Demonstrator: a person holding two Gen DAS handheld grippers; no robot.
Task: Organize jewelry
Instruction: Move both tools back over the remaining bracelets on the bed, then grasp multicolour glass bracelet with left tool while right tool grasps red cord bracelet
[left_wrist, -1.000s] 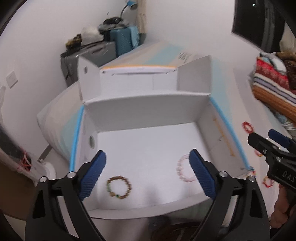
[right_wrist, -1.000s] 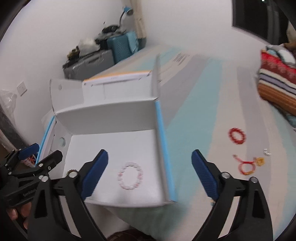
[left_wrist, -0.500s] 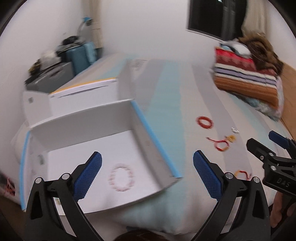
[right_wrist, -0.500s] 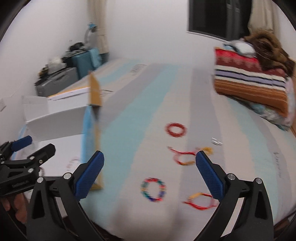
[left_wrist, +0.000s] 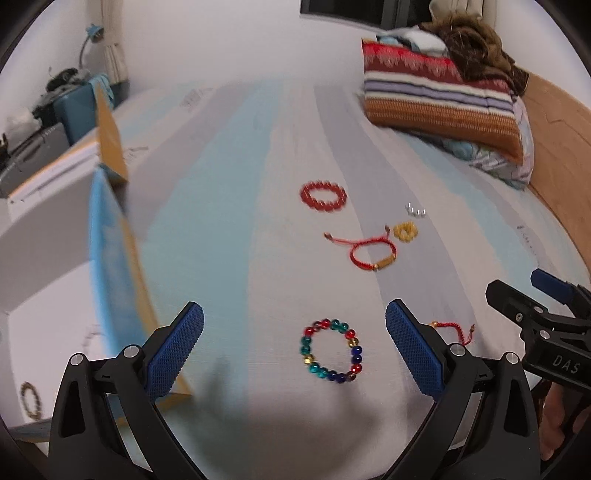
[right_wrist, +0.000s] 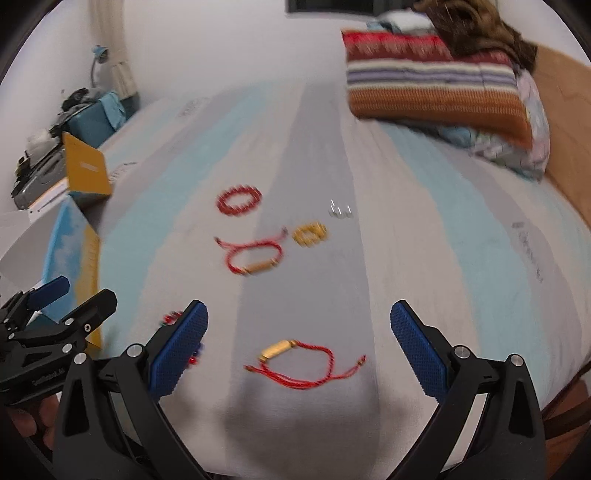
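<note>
A bed (left_wrist: 240, 206) with a sheet striped in pale blue and grey is seen in both views, with folded striped blankets (left_wrist: 436, 92) stacked at its far right. An open white box (left_wrist: 48, 258) with blue and orange sides is seen at the left edge of the bed; its white floor is shown only in the left wrist view, where a brown bead bracelet (left_wrist: 31, 400) is seen lying inside at the lower left. In the right wrist view only the box's outer wall and flap (right_wrist: 86, 170) are visible.

The left gripper (left_wrist: 293, 350) is held spread wide and empty, and a multicoloured bead bracelet (left_wrist: 330, 350) is framed between its fingers on the sheet. In the right wrist view that bracelet is almost wholly hidden behind a blue pad. The right gripper (right_wrist: 299, 350) is likewise held spread and empty, with a red cord bracelet (right_wrist: 306, 365) bearing a gold tube lying between its fingers; only a short end of this cord is seen in the left wrist view.

Farther up the bed, a red bead bracelet (left_wrist: 323, 195), a second red cord bracelet (left_wrist: 369, 253), a small yellow bead ring (left_wrist: 405, 231) just beside it, and some tiny silver pieces (left_wrist: 415, 211) are shown in both views, well apart from the box.
</note>
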